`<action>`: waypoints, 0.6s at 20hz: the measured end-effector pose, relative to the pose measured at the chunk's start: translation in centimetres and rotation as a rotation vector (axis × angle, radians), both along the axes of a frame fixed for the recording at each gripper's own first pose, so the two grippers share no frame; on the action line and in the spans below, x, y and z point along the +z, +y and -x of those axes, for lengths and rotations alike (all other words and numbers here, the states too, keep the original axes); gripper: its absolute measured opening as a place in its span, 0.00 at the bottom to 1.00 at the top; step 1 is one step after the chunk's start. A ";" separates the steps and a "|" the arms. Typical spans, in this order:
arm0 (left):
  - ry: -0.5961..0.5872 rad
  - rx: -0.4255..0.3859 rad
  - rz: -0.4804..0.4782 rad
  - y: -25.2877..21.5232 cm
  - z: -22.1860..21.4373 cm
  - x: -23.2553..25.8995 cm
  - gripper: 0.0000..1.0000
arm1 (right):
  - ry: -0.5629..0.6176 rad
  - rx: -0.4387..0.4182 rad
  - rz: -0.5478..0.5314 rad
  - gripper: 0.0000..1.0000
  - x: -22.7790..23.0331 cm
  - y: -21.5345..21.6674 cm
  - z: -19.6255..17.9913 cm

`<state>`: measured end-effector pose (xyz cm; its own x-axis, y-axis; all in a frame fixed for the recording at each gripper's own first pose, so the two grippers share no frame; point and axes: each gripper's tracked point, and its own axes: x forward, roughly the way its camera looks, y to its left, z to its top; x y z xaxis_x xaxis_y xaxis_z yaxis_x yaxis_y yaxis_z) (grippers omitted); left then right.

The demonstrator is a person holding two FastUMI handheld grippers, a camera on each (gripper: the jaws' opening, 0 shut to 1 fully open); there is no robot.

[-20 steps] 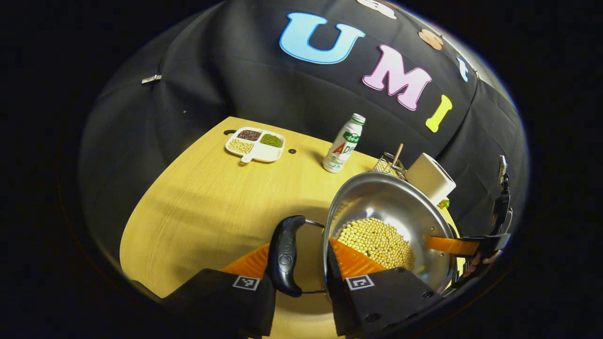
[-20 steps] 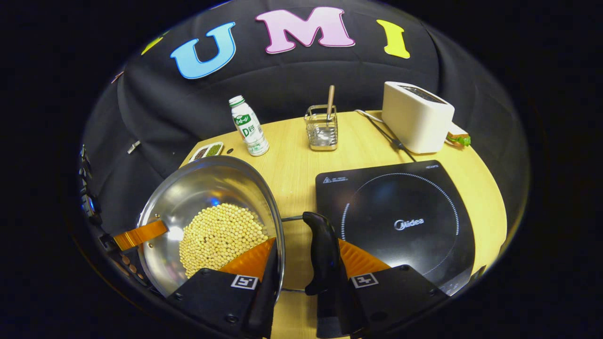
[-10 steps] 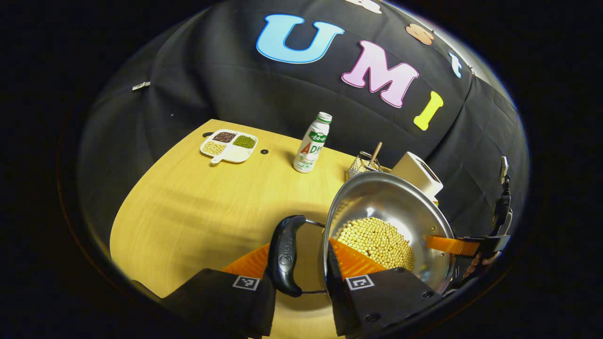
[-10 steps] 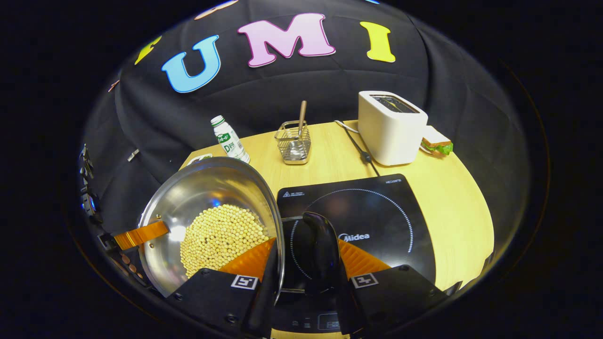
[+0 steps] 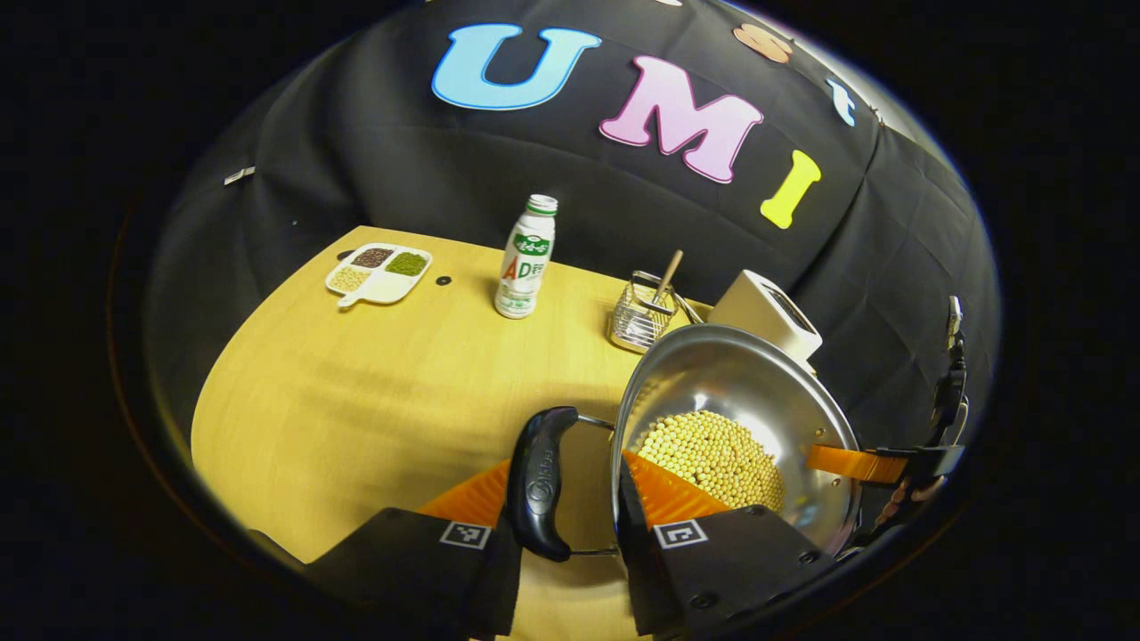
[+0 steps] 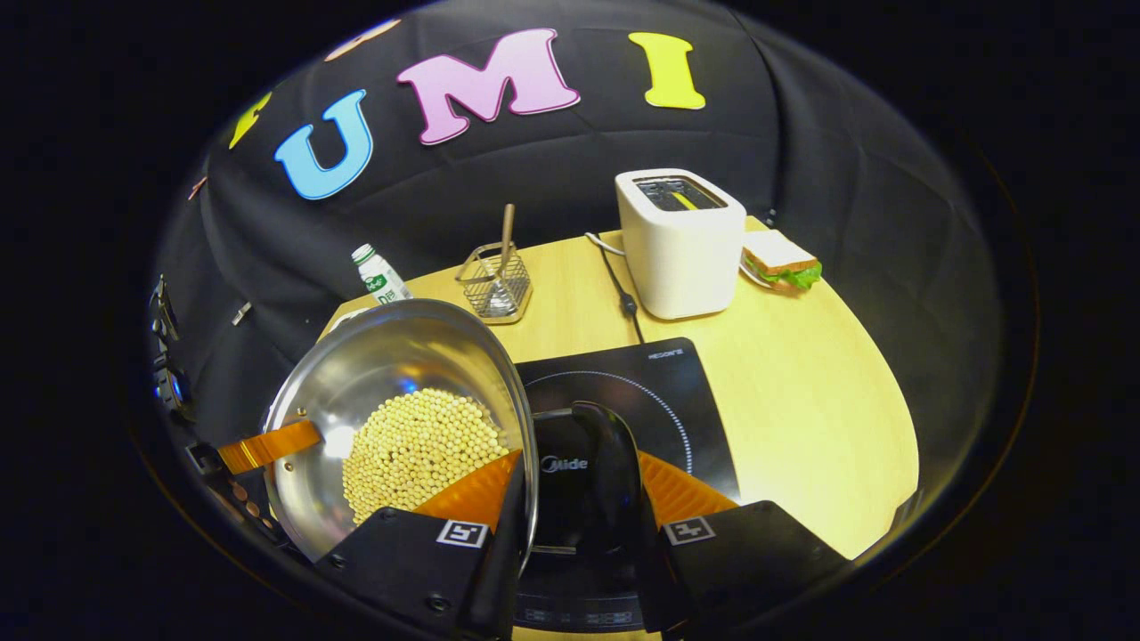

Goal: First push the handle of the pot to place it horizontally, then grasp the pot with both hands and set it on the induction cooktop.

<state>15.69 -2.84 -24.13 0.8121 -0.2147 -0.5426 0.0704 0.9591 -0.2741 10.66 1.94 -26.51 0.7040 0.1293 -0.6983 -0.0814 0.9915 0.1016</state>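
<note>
A steel pot (image 5: 739,383) with several soybeans (image 5: 712,454) in it hangs between my two grippers, held off the table. My left gripper (image 5: 565,467) is shut across the pot's black side handle (image 5: 539,481) and rim, one finger outside the handle and one inside the wall. At the opposite side, my right gripper (image 6: 579,463) is shut the same way on the other black handle (image 6: 606,481). The pot (image 6: 392,374) hovers over the left part of the black induction cooktop (image 6: 663,392), whose near edge lies under the right gripper's fingers.
On the wooden table (image 5: 356,401) stand a bottle (image 5: 524,258), a divided tray of beans (image 5: 378,271) and a wire basket with a stick (image 5: 641,316). A white toaster (image 6: 681,240) with its cord (image 6: 619,285) and a sandwich (image 6: 779,263) sit behind the cooktop.
Both grippers have carried the pot rightward. The cooktop, earlier to the right of the handle, now lies beneath the handle and the pot's edge. Both grips are unchanged.
</note>
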 end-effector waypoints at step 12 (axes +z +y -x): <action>0.029 -0.015 0.006 -7.1 -2.2 -2.3 0.52 | 0.039 -0.026 0.003 0.57 -1.0 -7.1 -2.1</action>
<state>17.88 -9.97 -26.41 0.7926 -0.2299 -0.5647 0.0762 0.9563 -0.2824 12.78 -5.19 -27.47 0.6792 0.1093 -0.7258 -0.0514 0.9935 0.1015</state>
